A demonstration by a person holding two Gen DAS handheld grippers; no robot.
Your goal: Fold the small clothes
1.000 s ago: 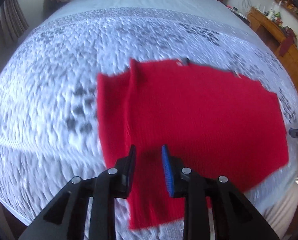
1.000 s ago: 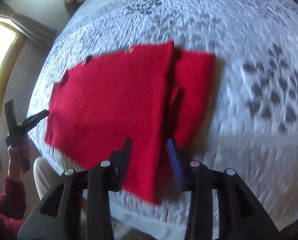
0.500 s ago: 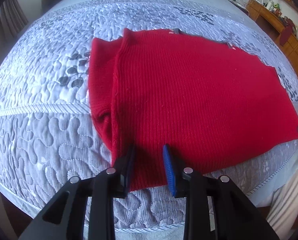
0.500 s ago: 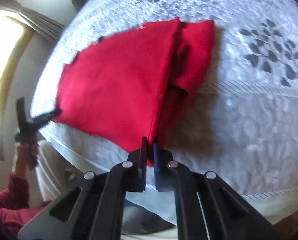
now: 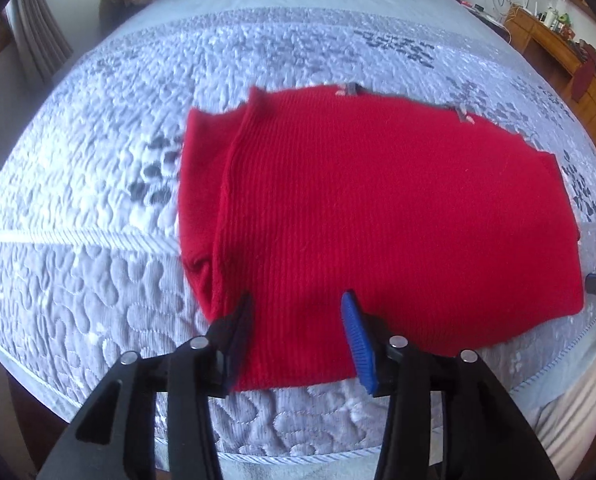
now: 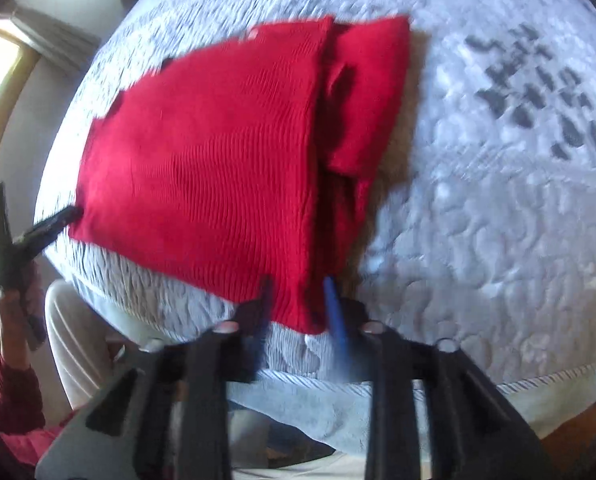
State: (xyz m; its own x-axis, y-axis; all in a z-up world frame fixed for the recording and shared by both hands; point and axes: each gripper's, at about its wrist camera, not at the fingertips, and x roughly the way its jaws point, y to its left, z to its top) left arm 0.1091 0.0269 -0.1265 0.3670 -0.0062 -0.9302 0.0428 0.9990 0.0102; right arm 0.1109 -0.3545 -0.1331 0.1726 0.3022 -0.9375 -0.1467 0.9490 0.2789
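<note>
- Left wrist view: left gripper (image 5: 298,312), pointing steeply down, jaws opening; the pads stand apart and press on nothing, with the near hem of the garment between them.
- Red knit garment (image 5: 378,220): lies flat on the bed just ahead of the left gripper's fingers, ribbed, with one side folded over to the left of the tool.
- Grey quilted bedspread (image 5: 98,160): under the garment, spreading to both sides of the tool and ahead of it; a corded seam runs off to the left.
- Wooden furniture (image 5: 550,40): far ahead and to the right, cluttered on top.
- Right wrist view, blurred: right gripper (image 6: 298,300), jaws opening, released; the near corner of the red knit garment (image 6: 218,160) lies between the fingers, not pinched.
- Folded side of the garment: ahead and slightly right of this tool.
- Left gripper (image 6: 38,232), seen far to the left of this tool, at the garment's other near corner, held in a hand (image 6: 16,312) with a red sleeve (image 6: 14,396).
</note>
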